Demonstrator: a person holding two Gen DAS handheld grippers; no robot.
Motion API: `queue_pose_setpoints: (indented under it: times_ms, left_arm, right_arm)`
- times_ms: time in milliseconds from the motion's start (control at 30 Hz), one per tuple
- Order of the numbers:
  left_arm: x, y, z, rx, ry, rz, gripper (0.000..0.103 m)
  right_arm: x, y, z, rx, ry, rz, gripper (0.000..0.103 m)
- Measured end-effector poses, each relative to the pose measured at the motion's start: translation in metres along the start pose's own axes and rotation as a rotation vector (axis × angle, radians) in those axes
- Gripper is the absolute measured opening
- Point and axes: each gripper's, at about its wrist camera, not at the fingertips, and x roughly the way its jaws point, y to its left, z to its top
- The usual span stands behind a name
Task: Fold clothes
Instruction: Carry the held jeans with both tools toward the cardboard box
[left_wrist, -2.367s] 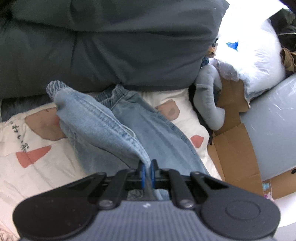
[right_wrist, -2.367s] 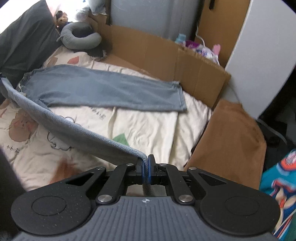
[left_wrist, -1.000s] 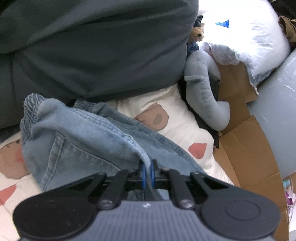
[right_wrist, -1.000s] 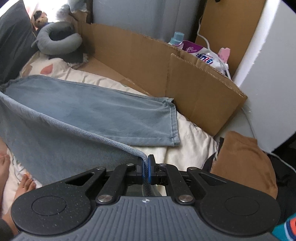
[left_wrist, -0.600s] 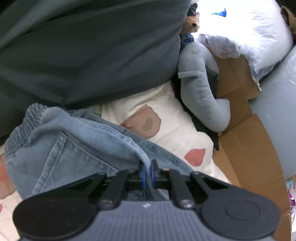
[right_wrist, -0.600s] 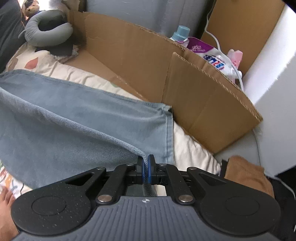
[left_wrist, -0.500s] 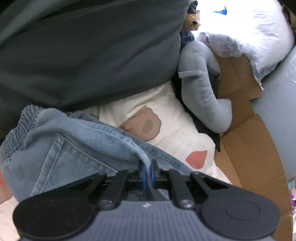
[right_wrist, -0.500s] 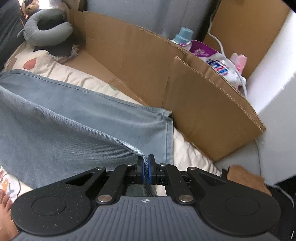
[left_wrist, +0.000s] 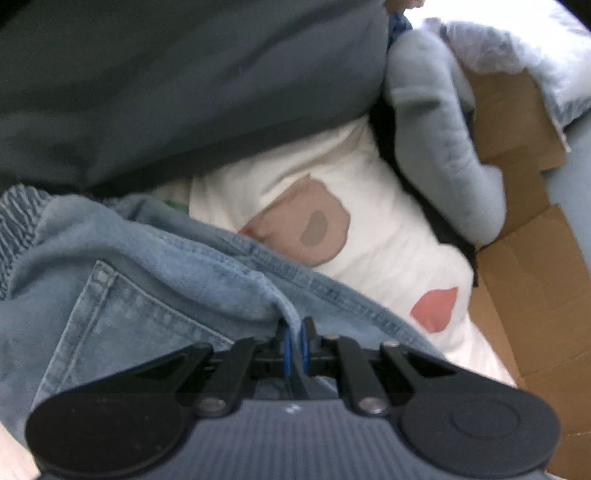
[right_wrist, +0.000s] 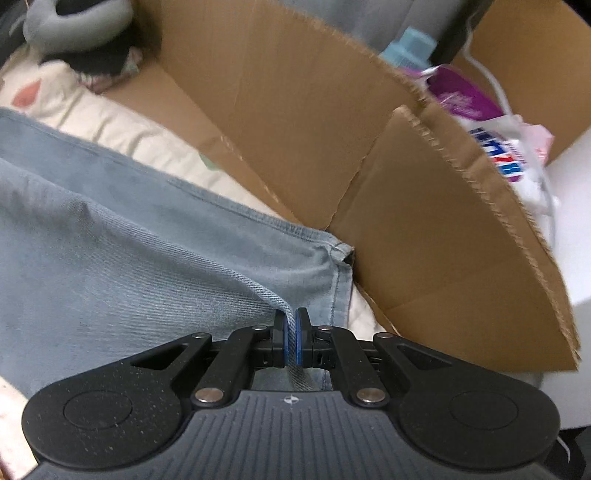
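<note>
Left claw (left_wrist: 294, 328) pinches jeans (left_wrist: 122, 280) waist fold; right claw (right_wrist: 291, 332) clamps hem; pouch (right_wrist: 502, 155) lettering blurred

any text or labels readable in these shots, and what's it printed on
White detergent pouch behind the cardboard: large blue and red letters, motion-blurred and cut off, not readable.
Purple top of the same pouch: pale script, too blurred to read.
Blue-capped bottle: no legible label.
Jeans, sheet: no text visible.
</note>
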Motion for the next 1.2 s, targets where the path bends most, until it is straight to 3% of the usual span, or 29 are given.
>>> queue_pose_setpoints:
  times_ms: [433, 1200]
  left_arm:
    - [0.005, -0.010, 0.015, -0.007, -0.038, 0.000, 0.006]
    - [0.038, -0.022, 0.038, 0.005, -0.052, 0.091, 0.006]
  right_arm:
    - [0.051, 0.002, 0.025, 0.019, 0.038, -0.035, 0.001]
    - [0.104, 0.013, 0.074, -0.028, 0.064, -0.113, 0.001]
